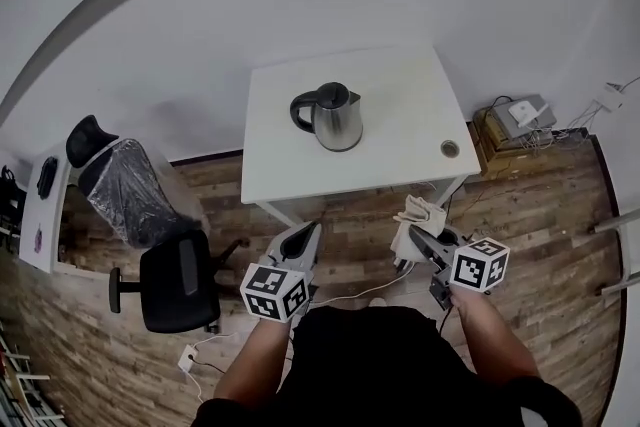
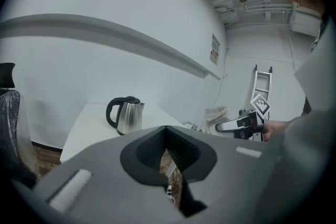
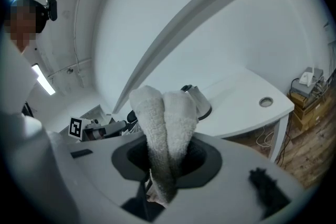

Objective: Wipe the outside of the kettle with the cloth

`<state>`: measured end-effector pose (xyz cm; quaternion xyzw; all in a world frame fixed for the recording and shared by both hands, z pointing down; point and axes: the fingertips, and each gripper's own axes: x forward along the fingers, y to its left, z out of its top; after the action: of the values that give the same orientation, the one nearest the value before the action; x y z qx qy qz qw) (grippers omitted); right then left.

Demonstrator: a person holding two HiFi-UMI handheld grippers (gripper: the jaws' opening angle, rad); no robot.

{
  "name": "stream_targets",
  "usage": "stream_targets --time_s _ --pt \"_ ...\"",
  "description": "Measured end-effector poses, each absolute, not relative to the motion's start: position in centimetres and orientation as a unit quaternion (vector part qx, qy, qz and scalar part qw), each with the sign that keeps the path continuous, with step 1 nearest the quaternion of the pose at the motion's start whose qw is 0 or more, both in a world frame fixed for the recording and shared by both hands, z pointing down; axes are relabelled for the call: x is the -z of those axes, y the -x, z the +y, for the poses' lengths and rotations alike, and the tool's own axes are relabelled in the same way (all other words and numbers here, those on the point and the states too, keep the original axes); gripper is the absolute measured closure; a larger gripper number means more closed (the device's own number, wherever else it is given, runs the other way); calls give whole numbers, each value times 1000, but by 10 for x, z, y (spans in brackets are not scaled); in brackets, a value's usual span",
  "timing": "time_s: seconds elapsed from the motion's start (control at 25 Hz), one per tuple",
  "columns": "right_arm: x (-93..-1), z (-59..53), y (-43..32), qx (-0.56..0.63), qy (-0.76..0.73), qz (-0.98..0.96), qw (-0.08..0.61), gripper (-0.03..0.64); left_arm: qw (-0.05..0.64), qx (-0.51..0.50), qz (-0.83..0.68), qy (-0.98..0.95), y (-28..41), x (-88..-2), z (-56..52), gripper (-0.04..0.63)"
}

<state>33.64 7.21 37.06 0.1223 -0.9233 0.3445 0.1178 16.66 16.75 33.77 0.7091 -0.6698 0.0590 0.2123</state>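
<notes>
Stands back from a white worktop (image 1: 400,90), with both tongs held out over the wood floor (image 1: 560,205), short of the near edge.

Grips a white cloth (image 3: 164,128) in the right tongs (image 3: 167,157). Clamps the jaws on its lower part, with the rest sticking up out of them as a thick folded wad in two rounded lobes. In the head view, a pale bunch at the tips, above the floor and just off the worktop's front right leg.

Holds the left tongs (image 2: 167,131) closed, jaws meeting at the tips with nothing between them; only floor and a few cables through the gap lower down. Points them towards the worktop's near left corner in the head view, beside the right pair and apart from it.

On the worktop, a steel kettle (image 1: 335,118), upright, with black lid and black handle. Left of the middle, well in from every edge, handle turned to the left in the head view. Well apart from the cloth and from both tongs. In the right gripper view, half hidden behind the wad, only spout side and base showing.

Near the worktop's front right corner, a small round disc (image 1: 450,148), well apart from the kettle.

To the left on the floor, a black chair (image 1: 175,285). To the right by the wall, a low box (image 1: 515,130) with white devices and cables on top.
</notes>
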Motion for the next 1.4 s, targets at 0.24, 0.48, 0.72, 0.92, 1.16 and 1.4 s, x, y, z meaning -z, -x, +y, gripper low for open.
stream_targets --time_s 0.24,0.48,0.72,0.92,1.16,1.4 --pt "-354 132 -303 -317 -132 -931 125 515 234 -61 -665 -706 -136 -341 236 589" --pt "-358 189 -297 -281 -181 -931 148 515 224 -54 -637 -736 -121 -343 264 589" --pt "-351 226 -296 -218 -221 -935 170 515 215 -39 -621 -753 -116 -346 273 589" --pt "-354 227 -309 -195 -200 -941 189 517 215 -23 -657 -722 -119 -335 282 589" --pt "-340 209 -314 -153 -175 -959 164 518 210 -6 -672 -710 -134 -321 277 589" --pt "-348 212 -322 -169 -166 -958 165 518 232 9 -685 -691 -132 -330 278 588"
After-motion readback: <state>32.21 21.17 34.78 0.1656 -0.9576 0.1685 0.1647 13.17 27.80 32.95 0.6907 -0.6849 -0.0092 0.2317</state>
